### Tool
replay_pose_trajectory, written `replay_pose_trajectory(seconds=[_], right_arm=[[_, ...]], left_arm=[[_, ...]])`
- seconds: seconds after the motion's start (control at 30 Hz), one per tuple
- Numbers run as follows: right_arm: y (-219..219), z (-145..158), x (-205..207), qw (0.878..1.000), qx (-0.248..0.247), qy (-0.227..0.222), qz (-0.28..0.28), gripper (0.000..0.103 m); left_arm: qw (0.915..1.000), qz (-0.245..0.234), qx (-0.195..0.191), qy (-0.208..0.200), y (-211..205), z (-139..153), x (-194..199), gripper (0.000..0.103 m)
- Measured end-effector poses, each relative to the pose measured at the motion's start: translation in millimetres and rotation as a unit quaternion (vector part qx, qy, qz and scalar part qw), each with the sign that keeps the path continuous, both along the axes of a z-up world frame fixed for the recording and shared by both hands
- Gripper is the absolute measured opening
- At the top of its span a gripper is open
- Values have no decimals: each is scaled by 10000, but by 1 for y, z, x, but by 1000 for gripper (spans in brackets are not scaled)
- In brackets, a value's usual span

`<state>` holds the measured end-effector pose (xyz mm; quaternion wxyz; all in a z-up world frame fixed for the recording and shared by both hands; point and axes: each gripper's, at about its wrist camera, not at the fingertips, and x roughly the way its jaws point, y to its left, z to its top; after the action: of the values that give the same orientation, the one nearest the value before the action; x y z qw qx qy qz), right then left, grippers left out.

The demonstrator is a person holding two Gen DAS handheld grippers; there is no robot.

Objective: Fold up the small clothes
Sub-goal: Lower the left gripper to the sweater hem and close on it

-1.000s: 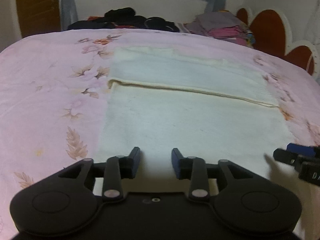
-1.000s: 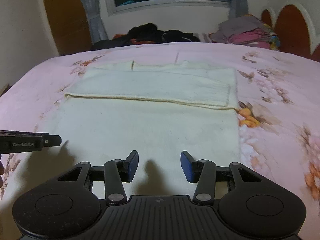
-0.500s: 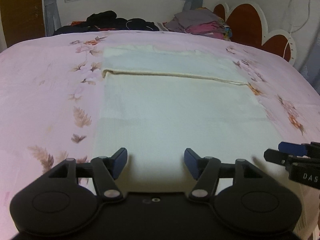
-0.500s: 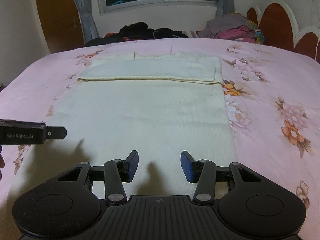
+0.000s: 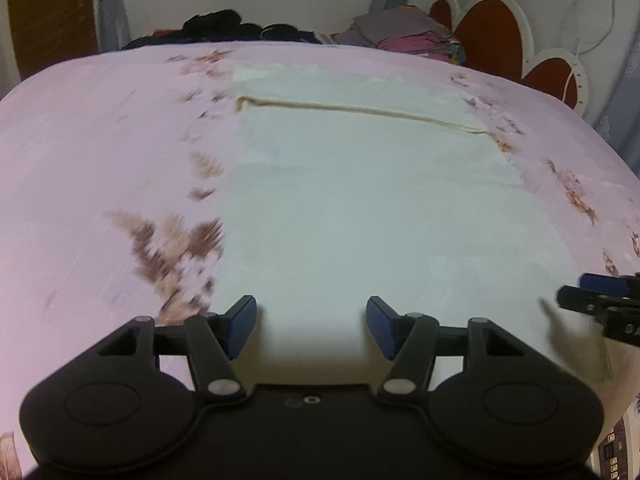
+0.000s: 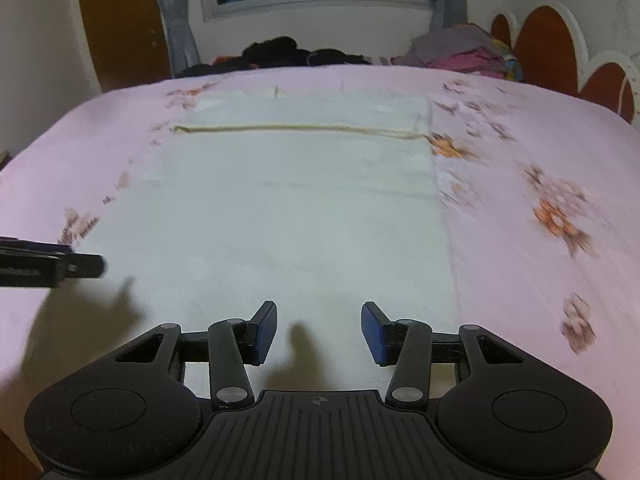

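Note:
A cream cloth (image 5: 360, 208) lies flat on the pink flowered bed sheet (image 5: 100, 160). Its far part is folded over, and the fold's edge (image 5: 360, 110) runs across it. My left gripper (image 5: 312, 316) hovers over the cloth's near left part, open, with nothing between its fingers. In the right wrist view the same cloth (image 6: 288, 208) fills the middle, and my right gripper (image 6: 319, 328) stands open and empty over its near part. Each gripper shows in the other's view: the right gripper (image 5: 592, 300) at the right edge, the left gripper (image 6: 60, 266) at the left edge.
A heap of dark clothes (image 5: 224, 28) and a stack of folded clothes (image 5: 408, 32) lie at the bed's far side under the window. A red and white scalloped headboard (image 5: 488, 28) rises at the right. Pink sheet shows on both sides of the cloth.
Both grippers have drawn back toward the cloth's near edge, so more of the cloth and bed shows. The left jaws have widened; the right jaws kept their gap.

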<state>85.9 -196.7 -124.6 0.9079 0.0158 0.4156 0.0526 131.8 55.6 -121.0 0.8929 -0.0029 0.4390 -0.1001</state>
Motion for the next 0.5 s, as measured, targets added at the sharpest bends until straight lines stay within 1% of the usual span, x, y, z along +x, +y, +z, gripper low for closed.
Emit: replay_pose_trajectory(seconds=[0.17,0.3,0.5], right_arm=[[-15,-3,-18,9996,-47,104,-254,47],[-28,-6,-28,9986,-49,201,-484,47],[-36,-7,-39,9974,-94,274,-664,47]], left_arm=[[9999,99,75,41,15,-2,-15,60],[9998,161,52,139,24,-6,-22,60],[9997,105,26,237,30,-8,-34,60]])
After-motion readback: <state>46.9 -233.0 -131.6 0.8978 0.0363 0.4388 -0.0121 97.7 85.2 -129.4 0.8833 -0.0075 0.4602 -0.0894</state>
